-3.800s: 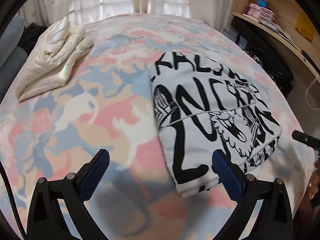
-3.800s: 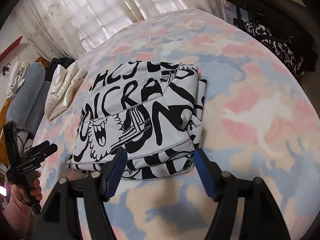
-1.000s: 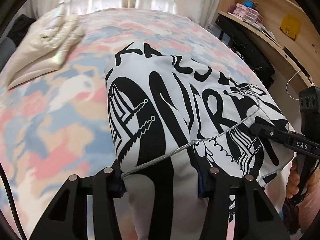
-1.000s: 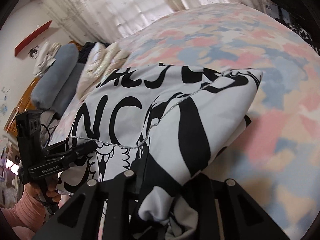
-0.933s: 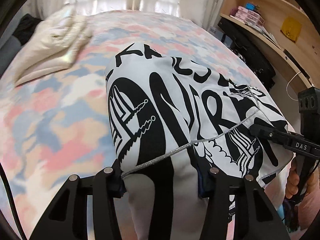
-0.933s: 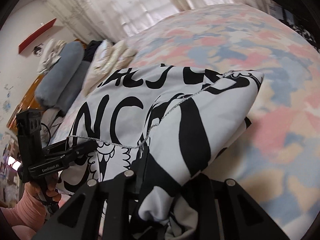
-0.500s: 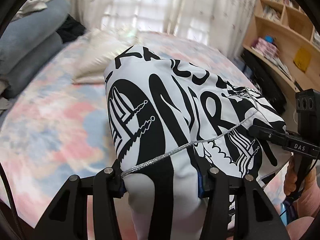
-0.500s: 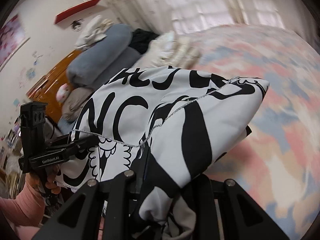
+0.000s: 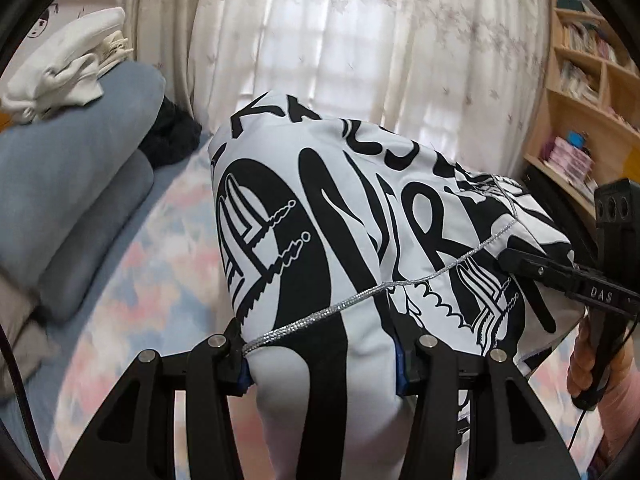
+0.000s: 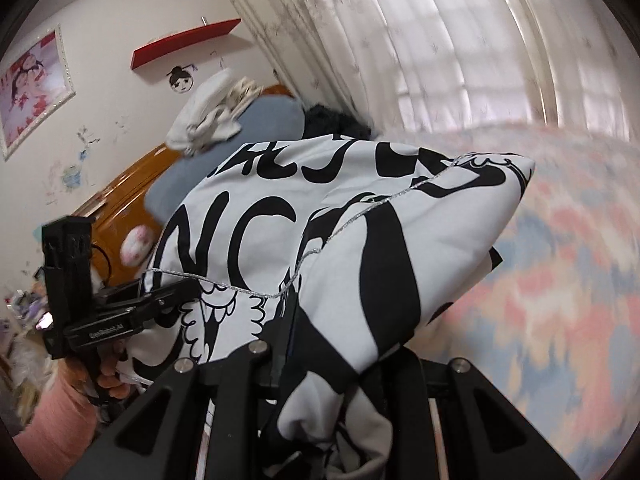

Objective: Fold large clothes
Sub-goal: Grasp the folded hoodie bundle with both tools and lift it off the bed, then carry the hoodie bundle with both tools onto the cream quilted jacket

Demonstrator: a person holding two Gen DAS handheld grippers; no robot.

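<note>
The folded white garment with bold black lettering [image 9: 340, 240] is lifted off the bed and fills the middle of both views; in the right wrist view it [image 10: 360, 232] bulges over the fingers. My left gripper [image 9: 322, 364] is shut on its near edge, the cloth bunched between the blue pads. My right gripper [image 10: 324, 360] is shut on the opposite edge, its fingertips hidden under cloth. Each gripper shows in the other's view: the right one [image 9: 568, 276] at the right, the left one [image 10: 128, 320] at the left.
The pastel pink-and-blue bedspread [image 9: 132, 280] lies below. Grey-blue bolsters [image 9: 68, 188] with white clothes [image 9: 68, 64] on top stand at the left by a wooden headboard [image 10: 120, 200]. Sheer curtains [image 9: 360, 48] hang behind. Wooden shelves [image 9: 584, 92] are at the right.
Both grippers have lifted the folded garment up off the bed and swung it toward the bolsters and headboard. The grip on the cloth is unchanged.
</note>
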